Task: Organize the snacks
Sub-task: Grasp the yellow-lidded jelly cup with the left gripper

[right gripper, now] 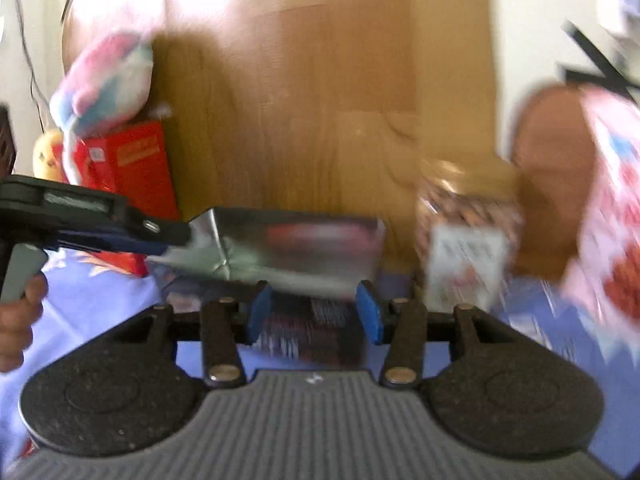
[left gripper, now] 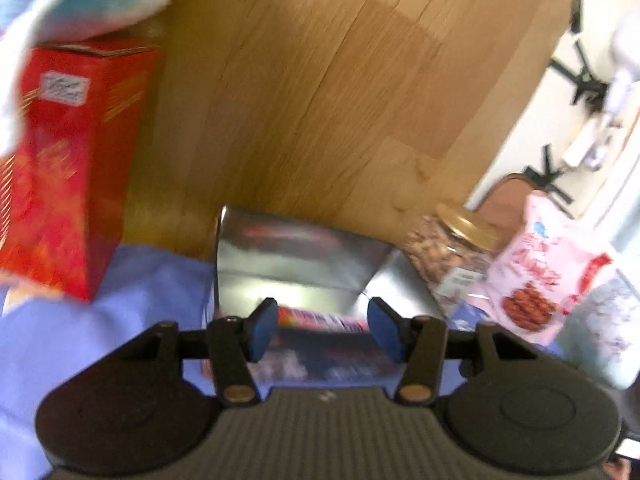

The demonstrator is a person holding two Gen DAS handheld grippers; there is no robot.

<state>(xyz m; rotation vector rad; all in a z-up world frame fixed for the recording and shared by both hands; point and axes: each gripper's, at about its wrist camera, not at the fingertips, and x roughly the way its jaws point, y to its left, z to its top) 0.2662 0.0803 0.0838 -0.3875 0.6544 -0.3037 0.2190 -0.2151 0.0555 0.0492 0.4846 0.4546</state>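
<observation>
An open snack box [left gripper: 296, 256] with silver inner flaps lies on the blue cloth [left gripper: 80, 344], its printed dark body under both grippers. My left gripper [left gripper: 322, 326] is open just above the box's near part. In the right wrist view the same box [right gripper: 296, 248] lies ahead, my right gripper [right gripper: 314, 316] is open above it, and the left gripper [right gripper: 120, 228] reaches in from the left at the box's left flap. A red carton [left gripper: 68, 168] stands at the left. A nut jar [left gripper: 452, 252] with a gold lid and a pink snack bag [left gripper: 536, 280] stand at the right.
A wooden board [left gripper: 320, 80] stands behind the snacks. A pastel plush toy [right gripper: 104, 80] rests on the red carton [right gripper: 136, 168]. The jar [right gripper: 464, 236] and pink bag [right gripper: 616, 232] crowd the right side. Both views are motion-blurred.
</observation>
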